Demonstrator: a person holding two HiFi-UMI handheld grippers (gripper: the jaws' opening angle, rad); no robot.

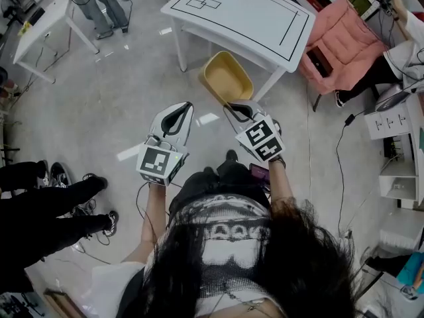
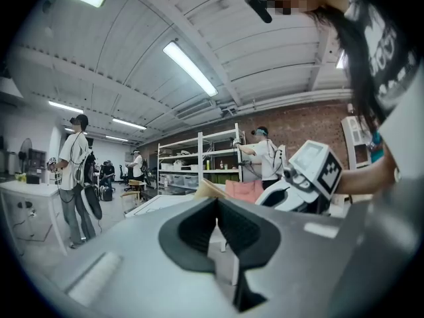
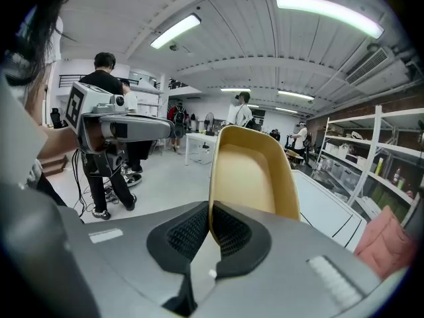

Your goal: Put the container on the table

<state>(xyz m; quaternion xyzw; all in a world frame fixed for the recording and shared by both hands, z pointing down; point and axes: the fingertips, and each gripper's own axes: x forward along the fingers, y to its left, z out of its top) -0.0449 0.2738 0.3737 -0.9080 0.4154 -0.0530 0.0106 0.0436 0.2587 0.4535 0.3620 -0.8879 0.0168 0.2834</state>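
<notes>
The right gripper is clamped on the near rim of the yellow container, holding it above the floor just short of the white table, while the left gripper, beside it on the left, is closed and empty.

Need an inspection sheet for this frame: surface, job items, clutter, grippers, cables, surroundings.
Surface: white table, top shows only black marked rectangles.
Job's things: tan container, not on the table, held by its rim over the floor.
Clutter: pink cloth draped beside the table.
Grippers: right gripper clamped on the container rim; left gripper jaws together, nothing between them.
Cables: black cable trailing on the floor at right.
Surroundings: second white table, shelving, other people standing.
</notes>
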